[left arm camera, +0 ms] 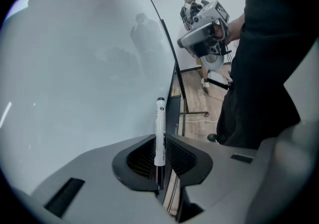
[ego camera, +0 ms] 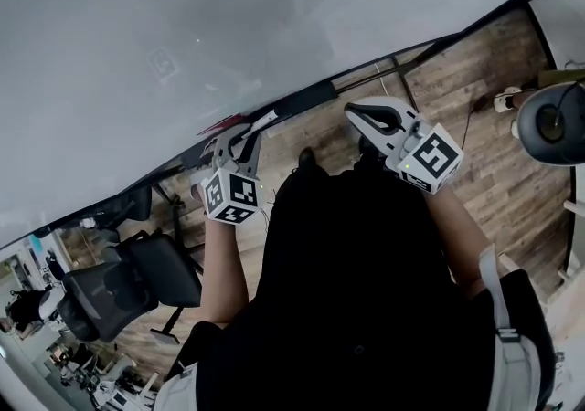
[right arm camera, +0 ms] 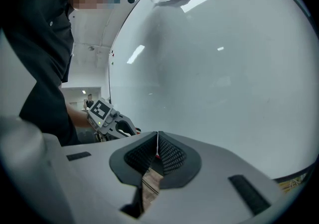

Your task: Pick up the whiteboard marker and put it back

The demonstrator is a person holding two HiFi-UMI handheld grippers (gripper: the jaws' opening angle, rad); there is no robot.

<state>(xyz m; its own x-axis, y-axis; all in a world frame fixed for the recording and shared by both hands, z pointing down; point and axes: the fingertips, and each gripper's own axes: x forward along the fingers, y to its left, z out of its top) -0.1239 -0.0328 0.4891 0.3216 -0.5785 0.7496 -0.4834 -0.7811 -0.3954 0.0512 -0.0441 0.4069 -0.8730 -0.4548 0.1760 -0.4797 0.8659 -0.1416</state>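
Your left gripper (left arm camera: 160, 143) holds the whiteboard marker (left arm camera: 160, 123) tight between its jaws.
It is beside the whiteboard edge (left arm camera: 169, 76); your right gripper (right arm camera: 157, 143), closed and empty, is apart.

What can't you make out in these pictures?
Marker lower end: left gripper view, hidden between the jaws.
Marker's print: same view, too small to read.
Whiteboard top: head view, cut off by the frame edge.

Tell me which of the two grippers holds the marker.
The left gripper: the whiteboard marker stands clamped in its jaws, pointing along them. The right gripper has its jaws together on nothing.
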